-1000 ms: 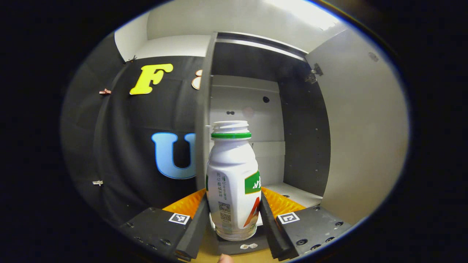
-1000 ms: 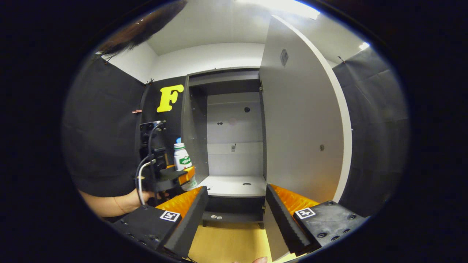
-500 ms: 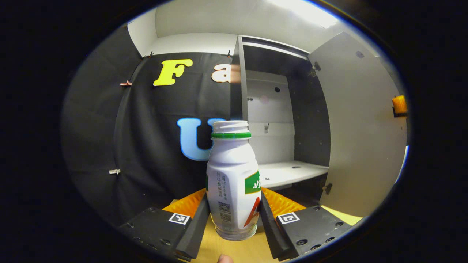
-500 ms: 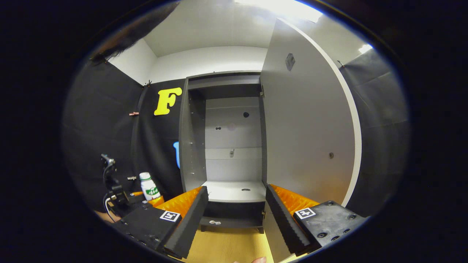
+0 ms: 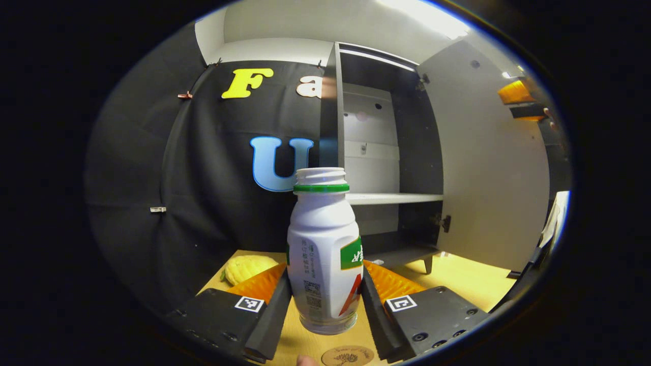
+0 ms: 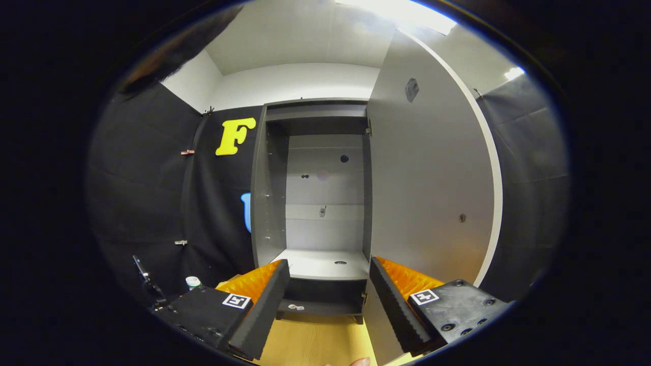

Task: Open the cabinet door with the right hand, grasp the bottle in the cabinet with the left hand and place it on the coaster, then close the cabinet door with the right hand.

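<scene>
Bottle (image 5: 323, 249): white plastic, green neck ring, cap off, upright. Pinched at its lower body between the two fingers of the left gripper (image 5: 324, 300); held clear above the wooden table (image 5: 473, 277). In the right gripper view just its top (image 6: 193, 281) peeks over that gripper's left finger, low at the left.

Coaster (image 5: 347, 355): round, brown, printed pattern; lies on the table directly below and slightly in front of the bottle, not touching it.

Cabinet (image 6: 315, 203): grey, tall, stands on the table against the black cloth wall. Shelf (image 6: 325, 264) bare.

Cabinet door (image 6: 427, 193): swung wide open to the right.

Right gripper (image 6: 329, 300): fingers spread apart, nothing between them, pointed at the open cabinet; the door's lower edge lies just beside its right finger. In the left gripper view it (image 5: 519, 96) appears at the far right, past the door.

Yellow ridged object (image 5: 248, 267): on the table, left of the bottle, near the cloth wall.
</scene>
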`<state>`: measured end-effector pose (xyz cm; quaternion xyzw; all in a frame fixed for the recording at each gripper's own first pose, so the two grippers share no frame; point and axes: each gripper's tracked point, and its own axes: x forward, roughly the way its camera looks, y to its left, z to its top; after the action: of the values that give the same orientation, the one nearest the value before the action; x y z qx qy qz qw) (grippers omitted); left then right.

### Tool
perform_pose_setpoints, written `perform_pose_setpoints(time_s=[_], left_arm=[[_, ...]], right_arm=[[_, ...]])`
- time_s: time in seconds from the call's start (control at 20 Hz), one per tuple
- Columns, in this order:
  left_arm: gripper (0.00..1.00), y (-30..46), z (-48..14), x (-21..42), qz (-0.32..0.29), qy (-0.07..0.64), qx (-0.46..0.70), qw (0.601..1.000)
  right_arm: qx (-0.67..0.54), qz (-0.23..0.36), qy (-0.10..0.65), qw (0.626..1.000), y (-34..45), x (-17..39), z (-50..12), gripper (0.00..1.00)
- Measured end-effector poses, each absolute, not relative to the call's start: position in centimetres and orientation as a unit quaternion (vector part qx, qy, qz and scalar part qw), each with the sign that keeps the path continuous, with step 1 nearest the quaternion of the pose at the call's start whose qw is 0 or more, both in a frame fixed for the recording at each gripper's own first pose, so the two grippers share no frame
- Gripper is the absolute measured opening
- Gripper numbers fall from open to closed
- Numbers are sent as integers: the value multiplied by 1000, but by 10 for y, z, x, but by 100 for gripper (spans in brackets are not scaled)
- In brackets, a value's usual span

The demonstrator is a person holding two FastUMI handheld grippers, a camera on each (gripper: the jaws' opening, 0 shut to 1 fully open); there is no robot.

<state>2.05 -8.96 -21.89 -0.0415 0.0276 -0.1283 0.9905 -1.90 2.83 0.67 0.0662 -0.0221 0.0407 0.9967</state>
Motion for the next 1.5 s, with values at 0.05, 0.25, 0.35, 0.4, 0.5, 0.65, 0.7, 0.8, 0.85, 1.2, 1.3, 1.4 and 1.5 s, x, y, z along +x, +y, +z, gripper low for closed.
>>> perform_pose_setpoints(time_s=[0.05,0.25,0.35,0.4,0.5,0.65,0.7,0.8,0.85,1.2,1.3,1.4,1.5], left_arm=[[72,-89,-229,15,-131,31,-41,990],[73,-97,-271,-7,-156,56,-50,985],[74,-101,-287,-14,-164,63,-55,983],[74,-103,-293,-17,-166,65,-58,982],[74,-111,-302,-18,-174,64,-61,981],[74,-124,-313,-17,-189,64,-50,979],[74,-128,-318,-17,-192,65,-46,978],[74,-135,-326,-18,-201,67,-43,976],[74,-137,-328,-19,-203,67,-44,976],[76,-141,-343,-20,-207,73,-24,975],[77,-140,-345,-21,-205,75,-25,975],[77,-142,-348,-23,-206,80,-26,975],[82,-140,-350,-23,-203,87,-24,975]], right_arm=[[65,39,-21,997,28,-19,7,91],[50,33,-17,998,22,-20,6,98],[40,30,-20,999,19,-20,10,98],[36,28,-23,999,17,-21,13,98],[33,27,-25,999,16,-22,14,98],[32,25,-15,999,14,-25,9,98],[29,23,-12,999,13,-26,7,100],[24,22,-6,999,11,-29,4,100],[21,22,-4,1000,11,-30,2,100],[21,17,3,1000,4,-35,-2,97],[22,16,4,1000,3,-38,-3,97],[20,16,6,1000,1,-40,-5,97],[20,15,7,1000,0,-42,-5,98]])
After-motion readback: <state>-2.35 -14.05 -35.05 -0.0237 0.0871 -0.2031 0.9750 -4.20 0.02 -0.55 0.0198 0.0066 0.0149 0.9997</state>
